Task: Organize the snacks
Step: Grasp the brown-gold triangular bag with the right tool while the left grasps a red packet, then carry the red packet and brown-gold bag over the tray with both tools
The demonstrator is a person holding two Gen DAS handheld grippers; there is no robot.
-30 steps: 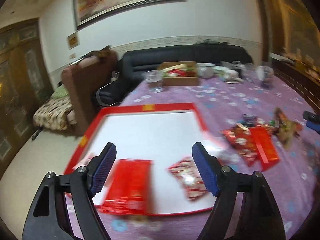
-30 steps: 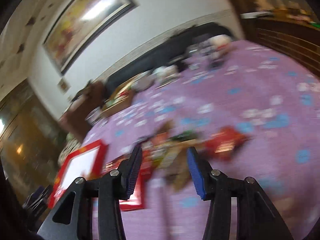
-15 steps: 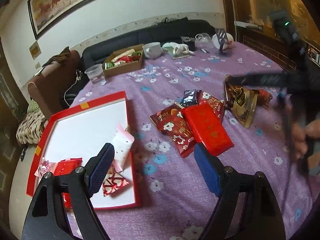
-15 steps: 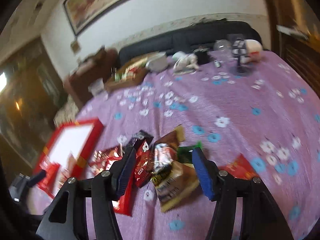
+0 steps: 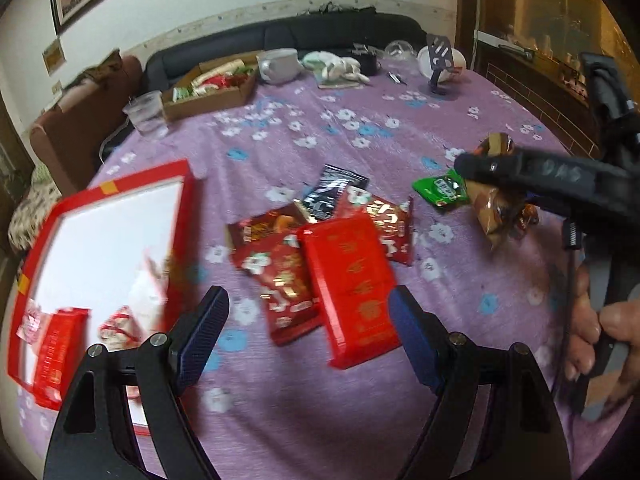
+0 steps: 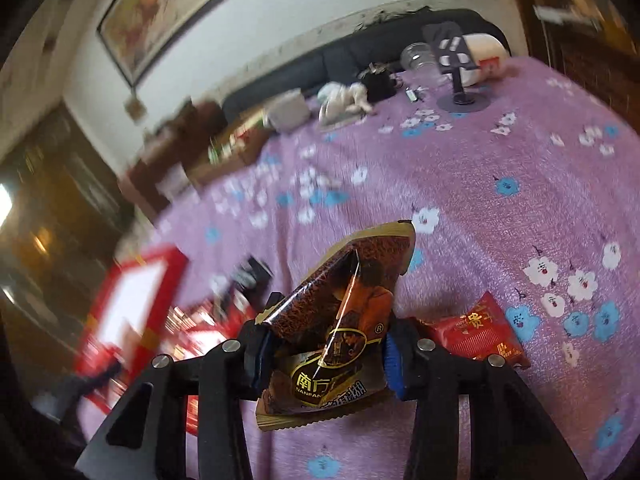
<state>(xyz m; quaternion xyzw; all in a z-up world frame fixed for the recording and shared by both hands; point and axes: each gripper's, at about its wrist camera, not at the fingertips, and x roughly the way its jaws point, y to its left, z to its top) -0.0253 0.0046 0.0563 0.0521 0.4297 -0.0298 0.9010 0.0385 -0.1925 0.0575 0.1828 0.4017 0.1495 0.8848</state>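
Observation:
My left gripper (image 5: 308, 300) stands open over a flat red box (image 5: 352, 280) and a red flowered packet (image 5: 280, 276), with nothing between its pads. More loose snacks lie behind these on the purple cloth: a red packet (image 5: 384, 220), a black packet (image 5: 332, 192) and a green packet (image 5: 440, 192). The jaws of my right gripper (image 6: 326, 344) are closing on a crumpled brown snack packet (image 6: 340, 320), and both pads press on it. In the left wrist view the brown packet (image 5: 490, 212) hangs below that gripper's black fingers (image 5: 520, 172). A red tray (image 5: 120, 184) with a white floor, at the left, holds a red packet (image 5: 56, 348) and small sweets (image 5: 120, 320).
At the far end of the table are a cardboard box (image 5: 208, 88) of snacks, a plastic cup (image 5: 146, 114), a white bowl (image 5: 280, 64) and a phone stand (image 5: 440, 60). Another red packet (image 6: 480, 332) lies by my right gripper. A person's hand (image 5: 600, 340) grips its handle.
My left gripper swung right from above the tray to the loose packets. My right gripper opened over the snack pile, then closed on the brown packet, which now stands crumpled between its pads.

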